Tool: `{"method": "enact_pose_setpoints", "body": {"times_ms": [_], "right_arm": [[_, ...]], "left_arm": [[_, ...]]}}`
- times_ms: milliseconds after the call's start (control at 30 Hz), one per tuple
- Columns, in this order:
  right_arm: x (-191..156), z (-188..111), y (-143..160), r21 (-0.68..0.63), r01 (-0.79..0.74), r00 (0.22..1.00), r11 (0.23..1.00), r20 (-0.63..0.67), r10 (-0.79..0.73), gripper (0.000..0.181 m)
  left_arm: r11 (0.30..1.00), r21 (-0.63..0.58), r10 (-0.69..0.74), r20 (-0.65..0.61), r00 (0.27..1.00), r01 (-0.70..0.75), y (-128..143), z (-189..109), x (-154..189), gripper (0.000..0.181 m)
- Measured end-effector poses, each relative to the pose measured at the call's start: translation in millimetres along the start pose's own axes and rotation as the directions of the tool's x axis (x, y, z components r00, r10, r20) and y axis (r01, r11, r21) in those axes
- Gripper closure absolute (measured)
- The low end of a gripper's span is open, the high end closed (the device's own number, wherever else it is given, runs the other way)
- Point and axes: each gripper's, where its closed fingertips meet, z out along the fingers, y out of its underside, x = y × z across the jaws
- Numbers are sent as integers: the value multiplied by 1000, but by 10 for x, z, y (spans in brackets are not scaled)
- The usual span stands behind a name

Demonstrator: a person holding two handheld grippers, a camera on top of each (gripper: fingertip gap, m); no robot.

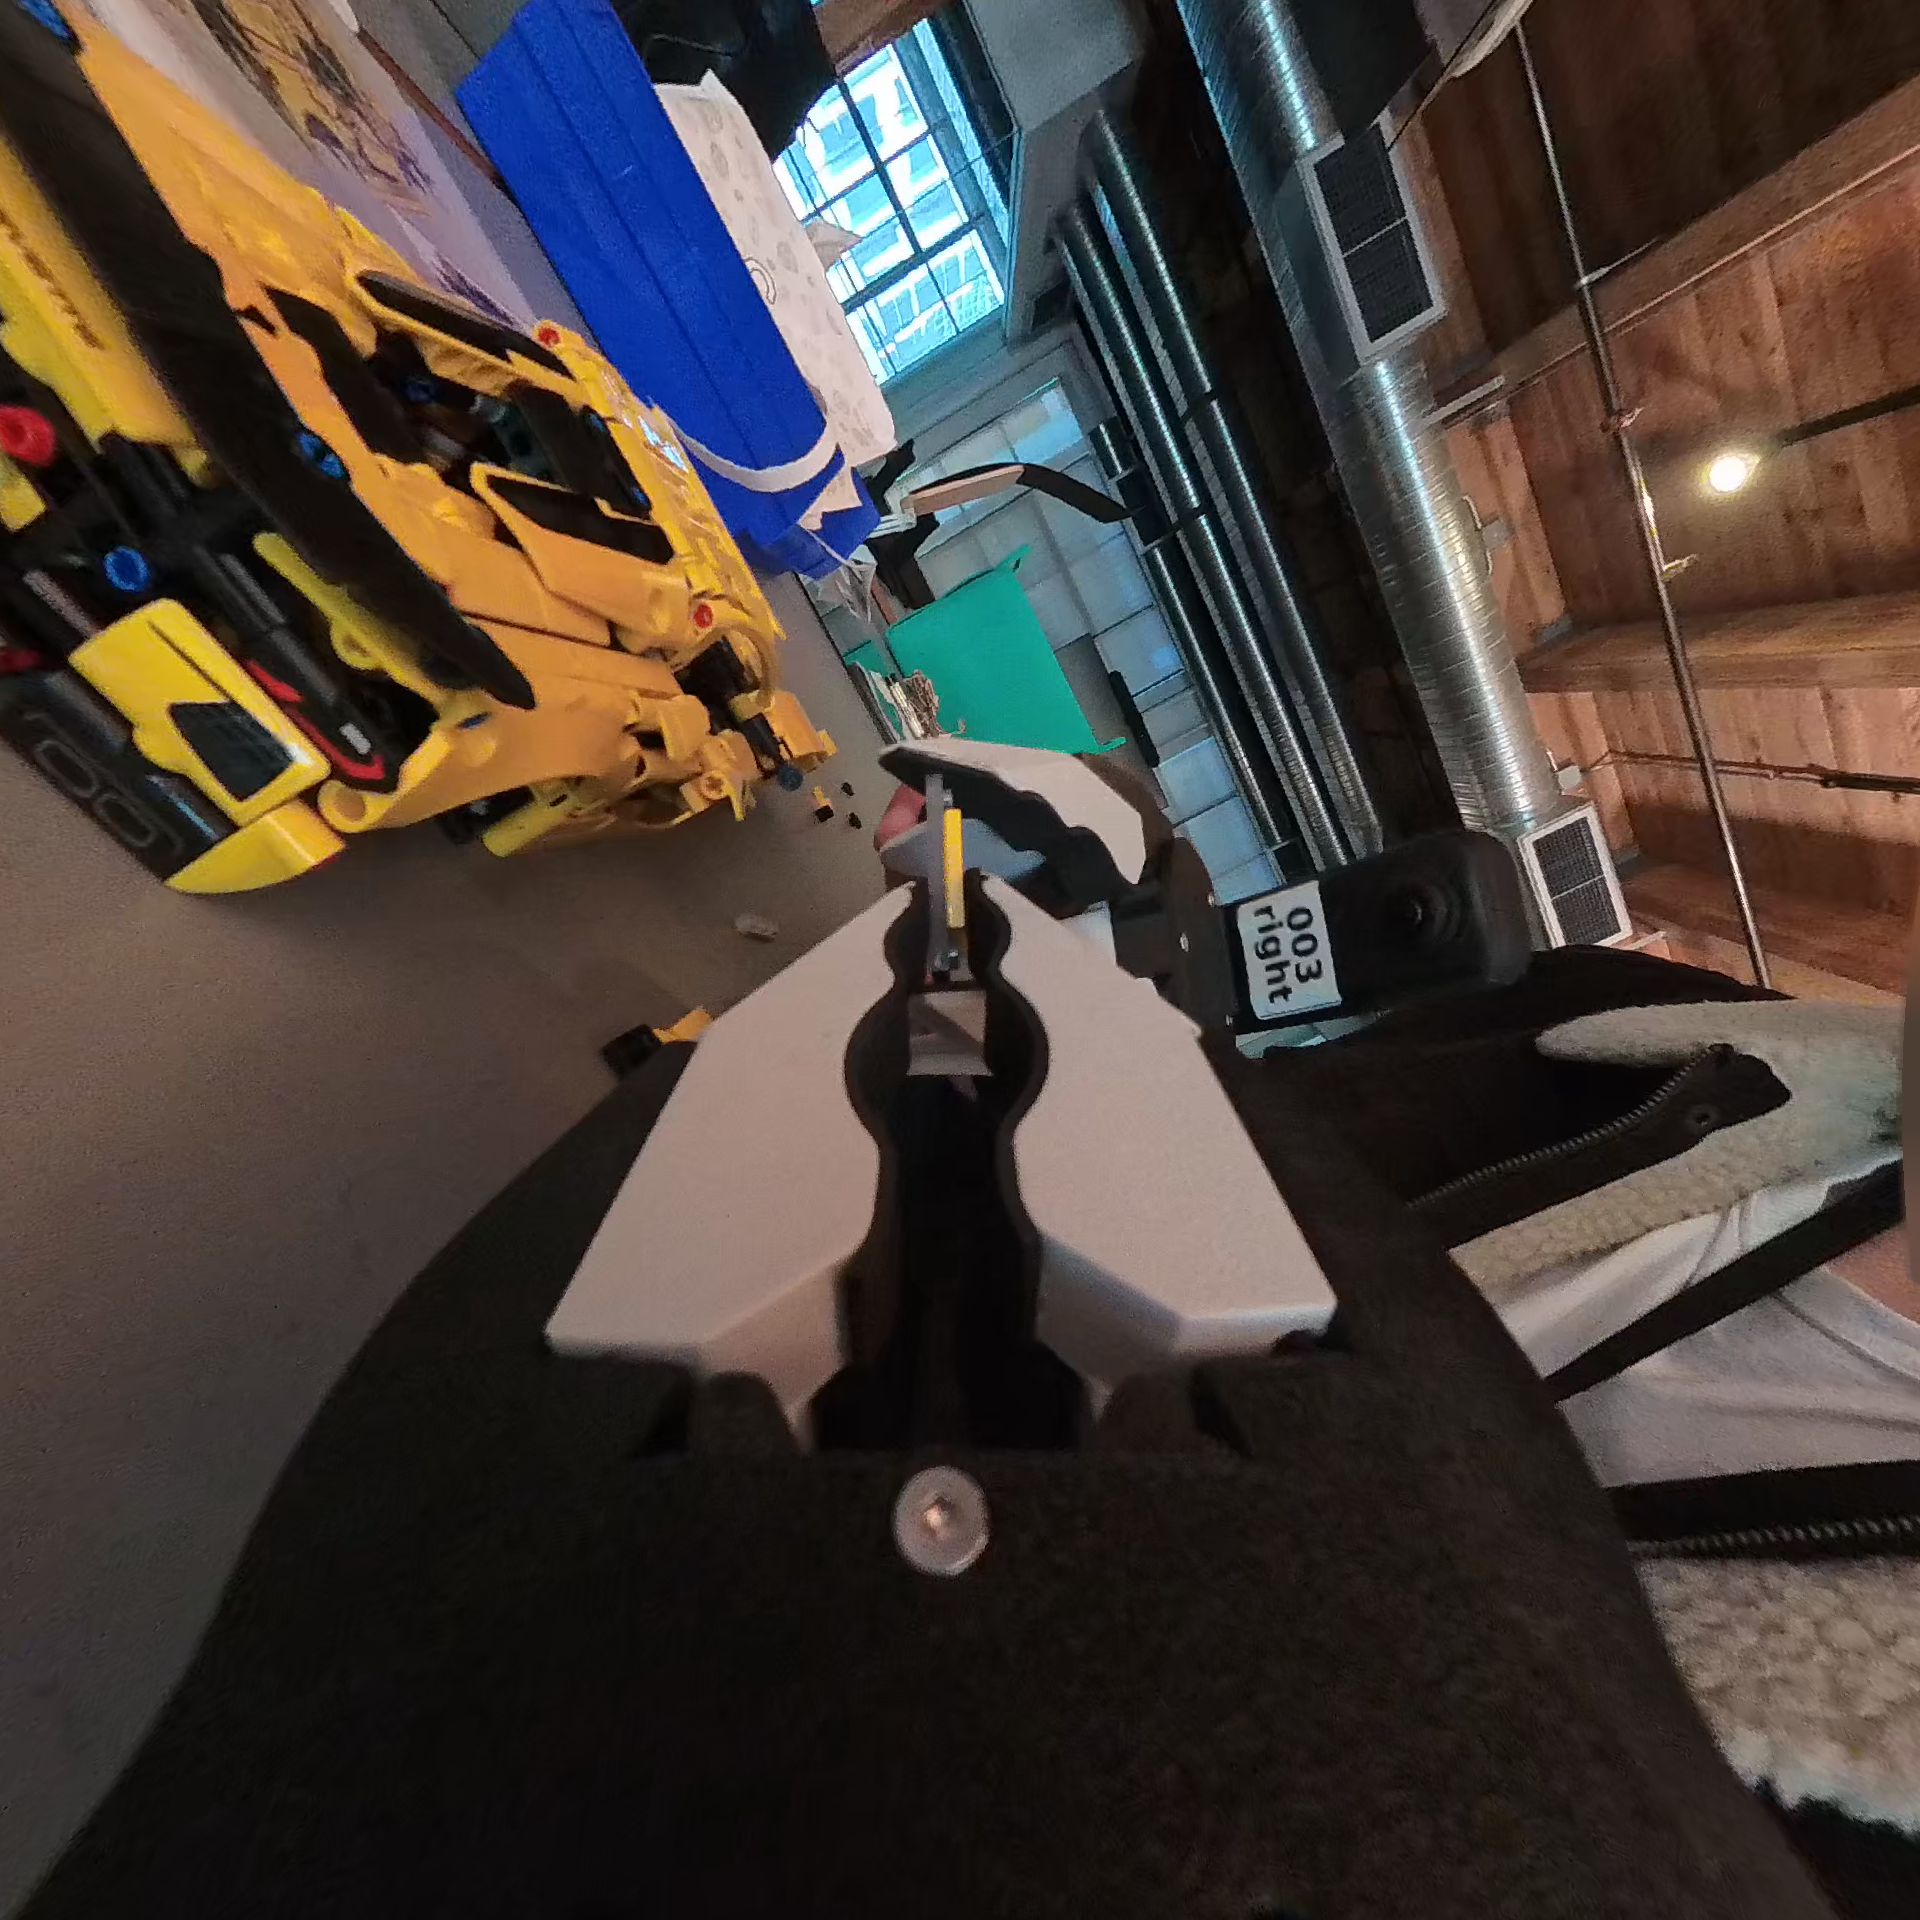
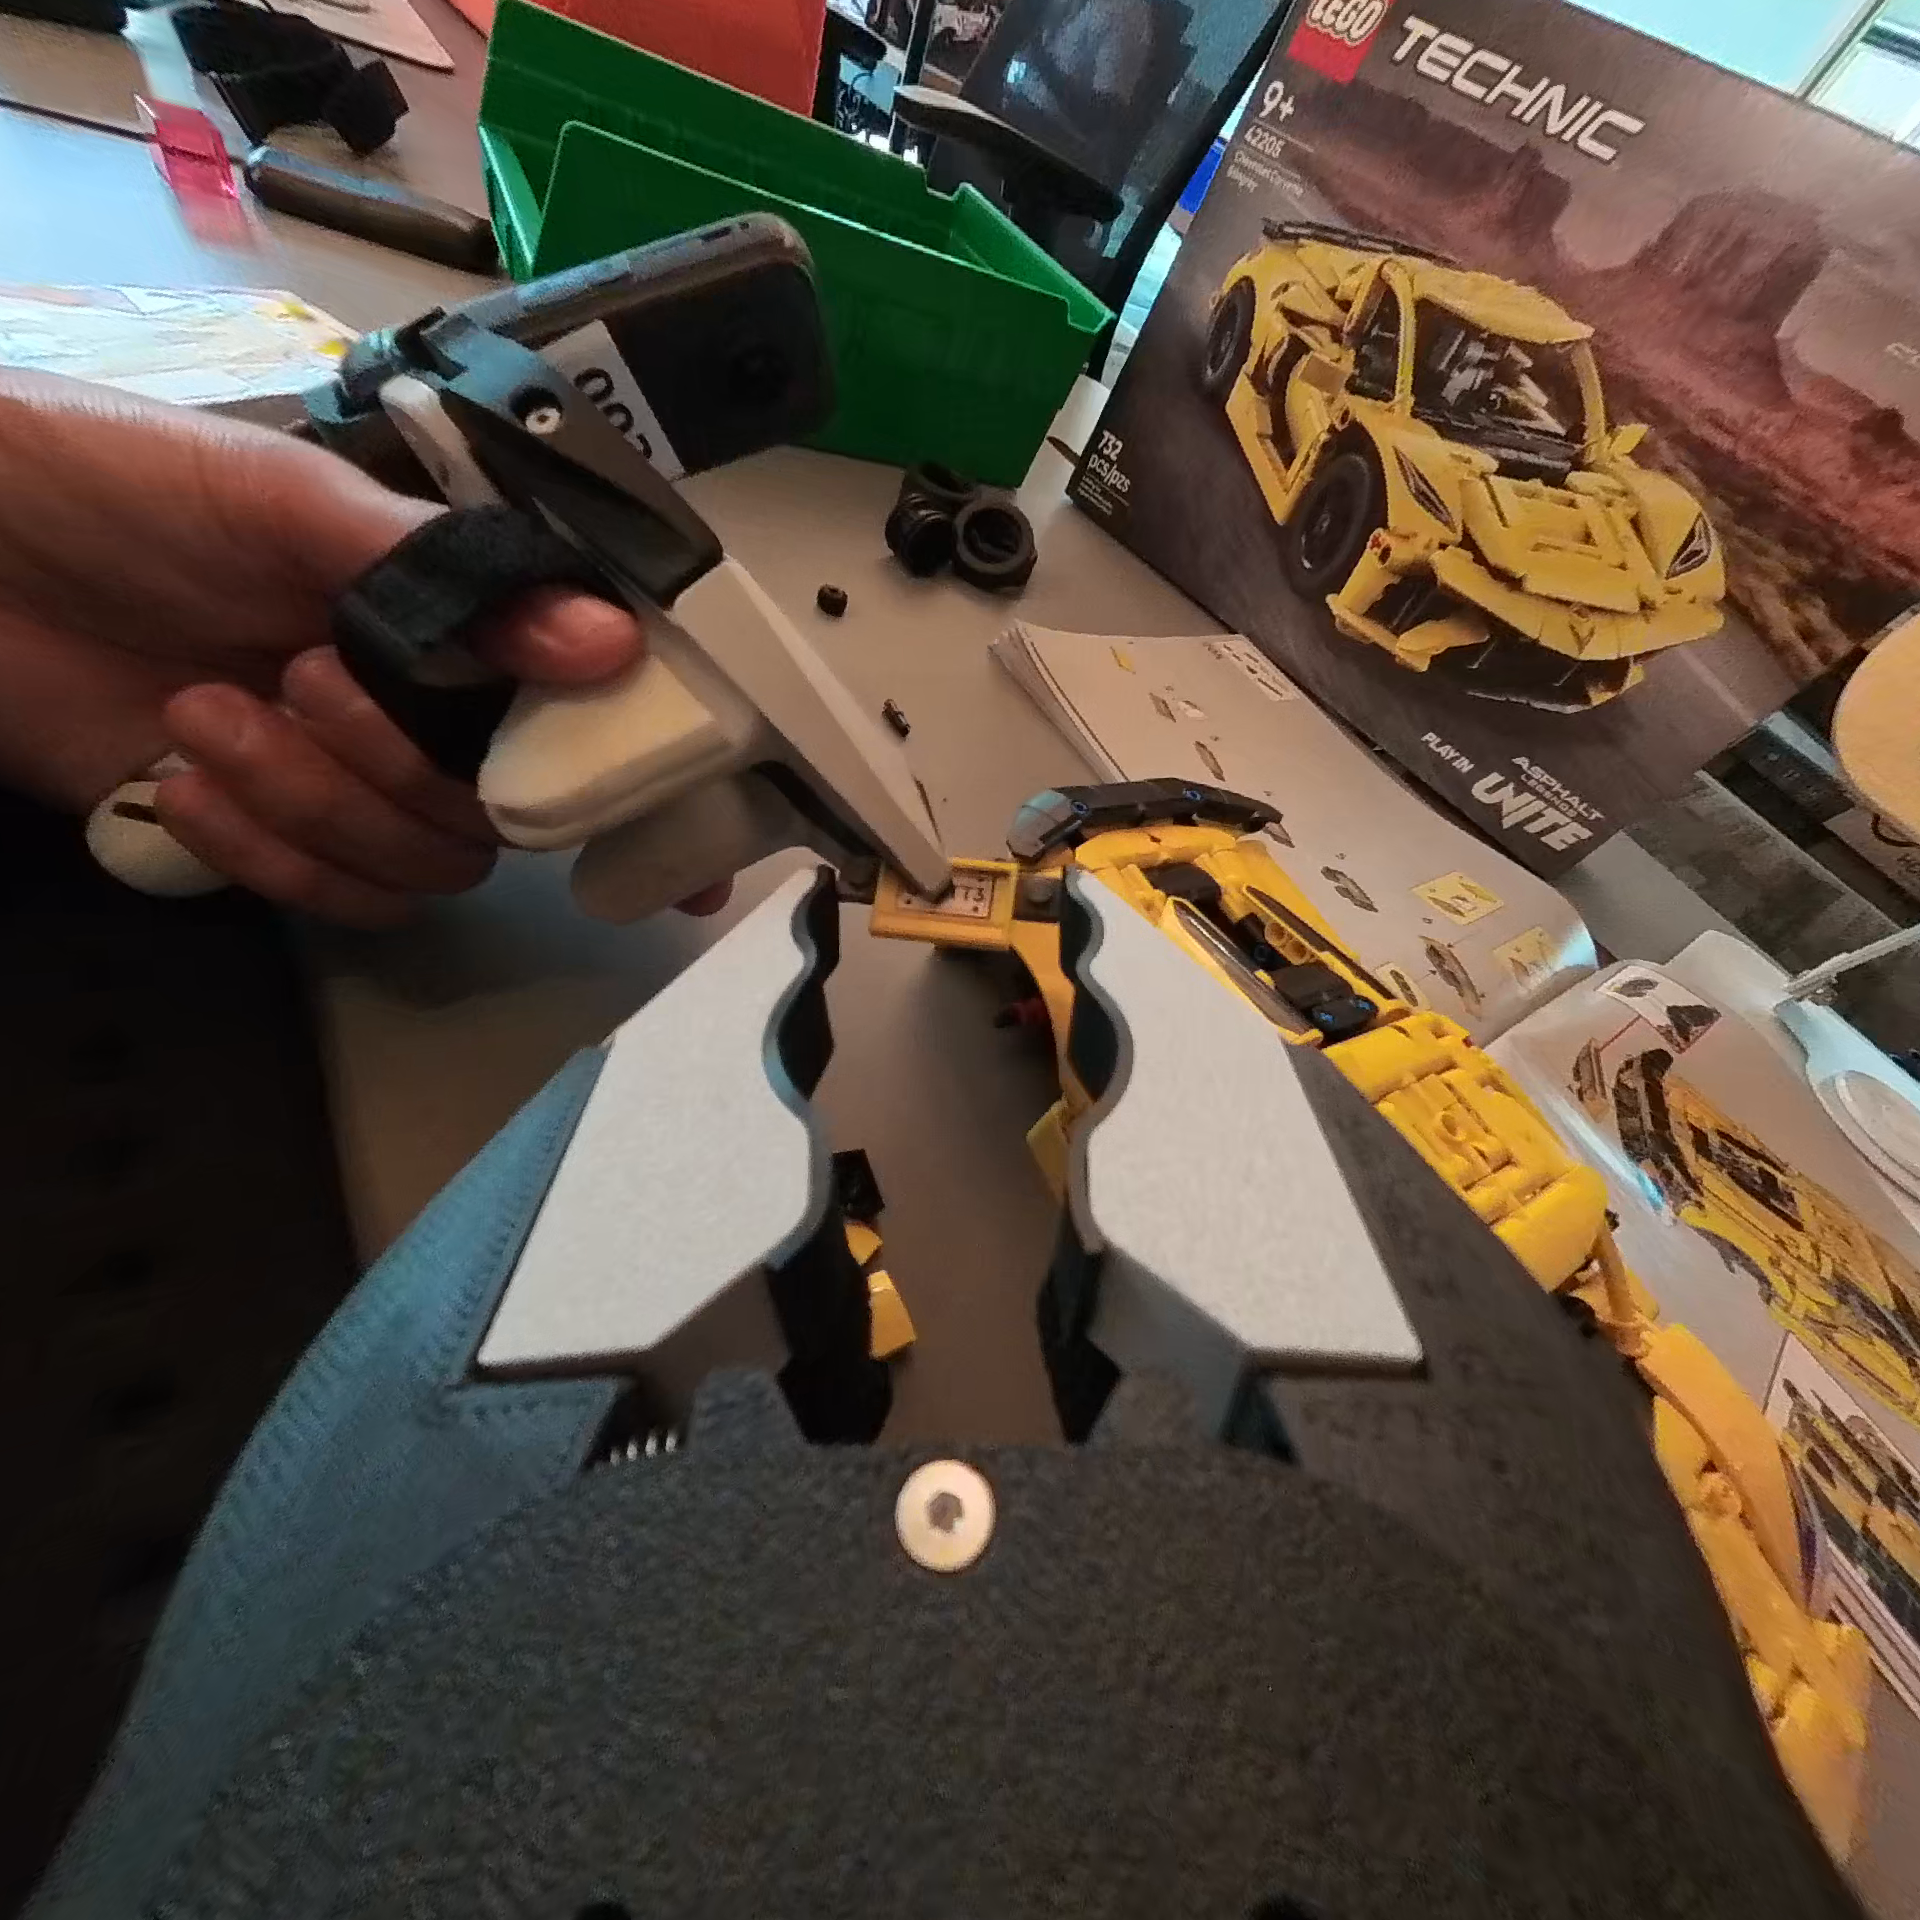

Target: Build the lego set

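My left gripper (image 1: 948,925) is shut on a small flat yellow plate piece (image 1: 953,883) with a grey part under it. In the right wrist view a hand holds that gripper (image 2: 914,873) at the upper left, its tips clamped on the yellow plate piece (image 2: 966,920). My right gripper (image 2: 945,935) is open, and the plate sits just beyond and between its fingertips, off the table. The right gripper (image 1: 930,816) faces mine in the left wrist view. The yellow Lego car (image 2: 1351,1049) lies on the grey table to the right, and it shows at the left in the left wrist view (image 1: 364,582).
The set's box (image 2: 1507,416) stands at the back right, with an instruction booklet (image 2: 1195,717) before it. A green bin (image 2: 779,291) and black tyres (image 2: 956,530) sit behind. Loose black and yellow pieces (image 2: 873,1247) lie under my right gripper. Sticker sheets (image 2: 1766,1195) lie far right.
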Motion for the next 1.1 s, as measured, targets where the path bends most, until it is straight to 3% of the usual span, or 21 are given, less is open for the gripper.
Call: {"method": "enact_pose_setpoints", "body": {"times_ms": [100,200,267,367,533,700,1100], "right_arm": [[11,-7,8,-4,-21,1000,1000,11,21,139],[130,-15,84,-32,-75,997,997,-11,75,139],[210,-30,120,-39,-157,988,987,-8,156,139],[246,-37,203,-89,-298,952,950,40,303,139],[278,-12,370,-184,-400,910,898,40,414,139],[219,15,413,-216,-417,896,883,65,439,139],[242,-7,377,-193,-423,894,885,74,443,139]], "left_arm": [[999,2,51,14,999,-51,-13,10,11,175],[977,130,161,61,985,-168,-238,-111,22,152],[929,256,238,143,961,-269,-481,-322,22,152],[819,340,346,349,871,-462,-726,-605,12,155],[747,157,432,623,652,-646,-763,-702,-198,158],[768,52,477,617,625,-638,-655,-559,-273,159],[783,69,475,576,665,-618,-638,-511,-275,160]]}}
